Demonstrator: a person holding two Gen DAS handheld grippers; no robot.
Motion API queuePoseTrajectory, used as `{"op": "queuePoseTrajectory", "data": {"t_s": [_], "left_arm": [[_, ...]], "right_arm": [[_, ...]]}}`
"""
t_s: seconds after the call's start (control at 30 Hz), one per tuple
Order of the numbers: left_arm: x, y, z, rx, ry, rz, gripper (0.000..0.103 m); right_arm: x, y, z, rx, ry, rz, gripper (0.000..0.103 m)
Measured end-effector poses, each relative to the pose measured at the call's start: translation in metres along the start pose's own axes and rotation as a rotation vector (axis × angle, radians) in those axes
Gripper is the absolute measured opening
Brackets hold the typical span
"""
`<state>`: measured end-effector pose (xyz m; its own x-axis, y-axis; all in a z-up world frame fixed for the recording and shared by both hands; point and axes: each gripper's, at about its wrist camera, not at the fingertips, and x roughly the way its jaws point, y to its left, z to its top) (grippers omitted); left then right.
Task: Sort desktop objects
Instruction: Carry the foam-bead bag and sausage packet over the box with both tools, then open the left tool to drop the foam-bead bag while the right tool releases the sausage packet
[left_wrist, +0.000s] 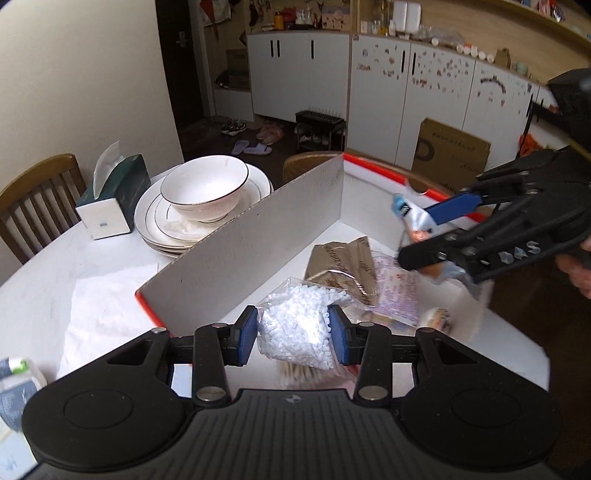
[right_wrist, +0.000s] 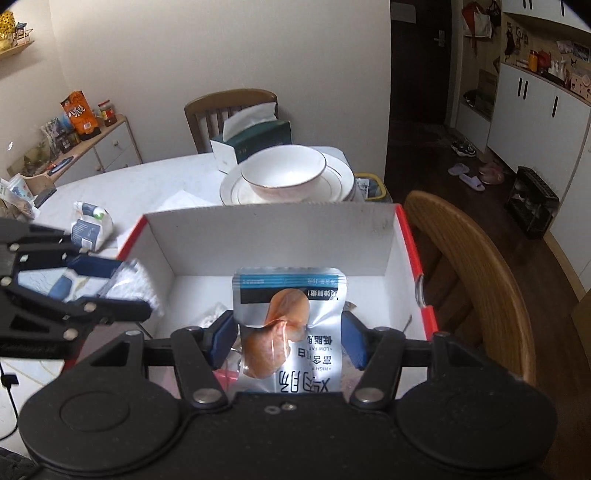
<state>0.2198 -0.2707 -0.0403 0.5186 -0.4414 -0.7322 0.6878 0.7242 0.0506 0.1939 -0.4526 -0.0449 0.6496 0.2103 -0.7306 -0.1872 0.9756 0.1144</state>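
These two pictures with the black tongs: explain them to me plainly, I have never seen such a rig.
No robot here: a person holds one pair of tongs in each hand, with a camera on each looking along the fingers. One picture is from the left tongs, which grip a clear bag of white pellets. The other is from the right tongs, which hold a silver snack pouch. Both hang over an open cardboard box on a white table, beside stacked plates with a bowl and a tissue box.

Snack pouch (right_wrist: 288, 325) — base hidden; pink item (right_wrist: 225, 376) unidentifiable.
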Motion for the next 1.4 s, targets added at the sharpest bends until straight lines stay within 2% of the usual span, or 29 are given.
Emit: {"op": "queuePoseTrajectory", "data": {"t_s": [0.4,0.73,1.1,1.27,1.4], "left_arm": [[0.065,0.005,0.018,0.054,0.138,0.041,0.04],[0.094,0.005,0.021,0.065,0.264,0.05,0.041],[0.103,0.009,0.025,0.023,0.308,0.038,0.044],[0.099,0.01,0.024,0.008,0.288,0.035,0.06],[0.091,0.01,0.023,-0.002,0.259,0.03,0.065]], "right_arm": [[0.021,-0.007,-0.005,-0.034,0.044,-0.027,0.059],[0.033,-0.006,-0.01,-0.056,0.081,-0.027,0.059],[0.043,-0.01,-0.012,-0.053,0.11,-0.025,0.062],[0.042,-0.01,-0.014,-0.053,0.113,-0.015,0.064],[0.038,-0.01,-0.015,-0.052,0.101,-0.006,0.069]]}}
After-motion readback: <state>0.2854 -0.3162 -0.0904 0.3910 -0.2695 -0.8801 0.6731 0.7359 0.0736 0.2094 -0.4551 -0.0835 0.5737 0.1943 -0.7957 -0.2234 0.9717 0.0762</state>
